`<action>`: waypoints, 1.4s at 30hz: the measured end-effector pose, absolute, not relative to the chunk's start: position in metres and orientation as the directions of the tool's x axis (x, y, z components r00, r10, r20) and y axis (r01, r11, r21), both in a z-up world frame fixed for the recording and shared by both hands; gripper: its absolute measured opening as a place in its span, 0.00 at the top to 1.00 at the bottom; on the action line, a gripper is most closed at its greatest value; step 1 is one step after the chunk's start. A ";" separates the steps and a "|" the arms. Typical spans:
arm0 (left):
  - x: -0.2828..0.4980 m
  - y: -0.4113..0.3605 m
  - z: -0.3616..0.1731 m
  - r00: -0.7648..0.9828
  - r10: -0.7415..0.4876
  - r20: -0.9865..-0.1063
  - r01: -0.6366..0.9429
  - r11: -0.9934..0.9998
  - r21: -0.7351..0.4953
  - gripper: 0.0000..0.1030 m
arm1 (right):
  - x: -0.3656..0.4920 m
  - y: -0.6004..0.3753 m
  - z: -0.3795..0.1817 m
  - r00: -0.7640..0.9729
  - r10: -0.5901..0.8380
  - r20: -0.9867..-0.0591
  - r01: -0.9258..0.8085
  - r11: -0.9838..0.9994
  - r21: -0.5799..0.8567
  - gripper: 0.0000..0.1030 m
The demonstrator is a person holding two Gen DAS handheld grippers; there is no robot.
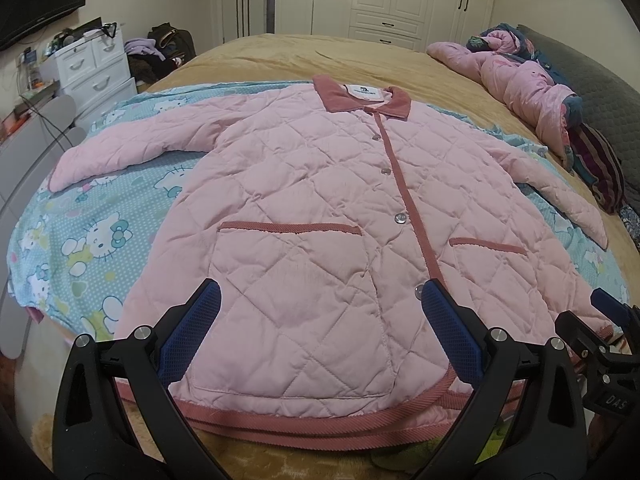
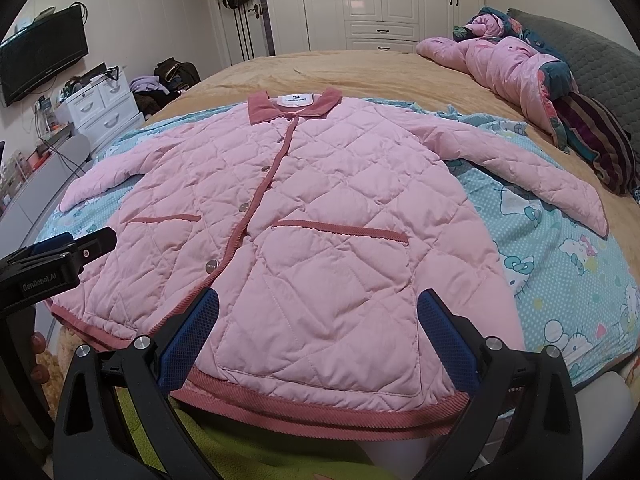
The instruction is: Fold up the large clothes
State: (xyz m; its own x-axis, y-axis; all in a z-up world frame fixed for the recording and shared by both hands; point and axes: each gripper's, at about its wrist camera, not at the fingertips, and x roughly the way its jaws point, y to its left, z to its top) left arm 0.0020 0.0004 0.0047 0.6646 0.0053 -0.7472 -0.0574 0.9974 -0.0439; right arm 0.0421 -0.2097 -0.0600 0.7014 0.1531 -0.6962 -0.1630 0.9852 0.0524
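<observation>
Pink quilted jacket (image 1: 304, 208) flat, unfolded, front up on bed (image 1: 280, 56).
Left tool (image 1: 320, 312) and right tool (image 2: 318, 314) both spread wide, empty, poised above the hem.

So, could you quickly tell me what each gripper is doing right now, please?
Left gripper: open, holding nothing, above the pink jacket.
Right gripper: open, holding nothing, over the jacket's hem.

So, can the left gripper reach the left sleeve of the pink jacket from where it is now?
Probably yes. The left gripper, jaws open, hangs over the hem, and the left sleeve lies flat on the cartoon sheet with nothing on it.
</observation>
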 end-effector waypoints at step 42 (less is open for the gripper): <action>0.033 -0.008 0.001 0.638 0.001 -0.770 -0.054 0.998 -0.043 0.09 | 0.091 -0.212 -0.053 0.686 0.142 -0.714 -0.148 0.988 0.055 0.04</action>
